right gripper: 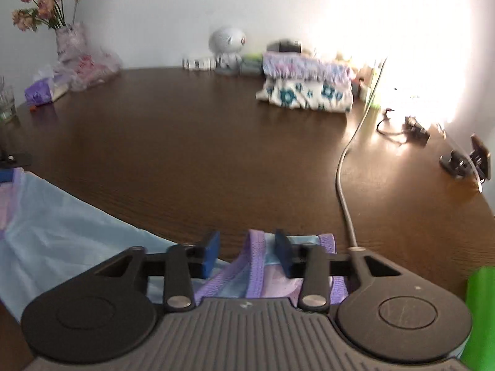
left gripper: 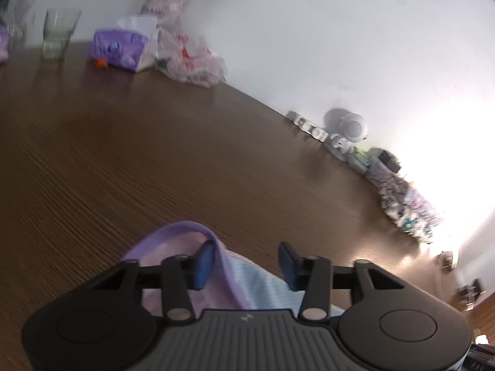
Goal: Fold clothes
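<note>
A light blue garment with a purple hem lies at the near edge of the brown wooden table. In the left wrist view my left gripper stands open over it. The purple hem curls up beside the left blue finger, and no pad presses on it. In the right wrist view my right gripper has its blue pads apart. A purple strap of the garment stands up between them, close to the right finger. The cloth under both gripper bodies is hidden.
At the back left are a drinking glass, a purple tissue pack, a plastic bag and a flower vase. A folded clothes stack, a white round figure, a grey cable and a phone stand stand right.
</note>
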`<state>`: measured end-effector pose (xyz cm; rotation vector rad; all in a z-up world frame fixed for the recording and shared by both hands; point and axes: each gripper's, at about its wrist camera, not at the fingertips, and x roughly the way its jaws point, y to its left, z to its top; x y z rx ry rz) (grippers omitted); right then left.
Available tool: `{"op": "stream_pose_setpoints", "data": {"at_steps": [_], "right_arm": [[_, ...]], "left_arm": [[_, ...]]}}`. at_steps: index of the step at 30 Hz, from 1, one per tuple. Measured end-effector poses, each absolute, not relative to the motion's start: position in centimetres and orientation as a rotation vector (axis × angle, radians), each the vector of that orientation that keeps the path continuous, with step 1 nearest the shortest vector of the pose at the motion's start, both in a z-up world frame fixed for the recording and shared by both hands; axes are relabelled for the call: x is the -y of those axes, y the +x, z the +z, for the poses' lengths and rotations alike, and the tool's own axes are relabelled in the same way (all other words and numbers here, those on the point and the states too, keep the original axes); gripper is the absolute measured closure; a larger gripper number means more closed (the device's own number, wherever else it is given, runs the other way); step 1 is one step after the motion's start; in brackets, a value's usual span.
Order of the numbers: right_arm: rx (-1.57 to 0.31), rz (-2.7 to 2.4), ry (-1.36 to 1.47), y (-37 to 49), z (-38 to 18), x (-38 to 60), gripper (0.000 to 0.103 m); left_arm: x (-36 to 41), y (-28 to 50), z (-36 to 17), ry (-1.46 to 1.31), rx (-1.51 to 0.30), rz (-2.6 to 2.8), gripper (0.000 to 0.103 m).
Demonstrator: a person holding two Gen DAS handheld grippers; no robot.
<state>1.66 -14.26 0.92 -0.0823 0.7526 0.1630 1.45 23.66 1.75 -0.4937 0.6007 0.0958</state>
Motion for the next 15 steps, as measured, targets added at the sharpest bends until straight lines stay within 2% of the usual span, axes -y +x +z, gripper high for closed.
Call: {"op": "stream_pose_setpoints", "data": {"at_steps": [1,3,5,11,15], "right_arm": [[-0.745,0.158,-0.069,1.5,1.0,14.5,0.099],[-0.695,0.151,-0.037,0.3,1.7,15.3,0.100],[-0.608,0.142,-0.007,-2.0,3.0,16.3,0.100],[-0.500,0.090,0.015,-8.0,4.0,19.1,0.100],[-0.533,0.041,0.002,-9.6,1.9,20.5,0.099]], "left_arm": [[-23.5,1.4,1.6,-0.476,-0.592,0.111,0.070],[-23.2,1.3,1.4,-0.447,-0.586,0.153,0.088],[-23.3,1.2,1.2,-0.443,-0.589,0.194,0.098],[-23.4,1.5,1.1,-0.424,-0.582,0.211,0.099],[-22.8,1.7,1.3,-0.384,-0.581,0.231,0.097]]}}
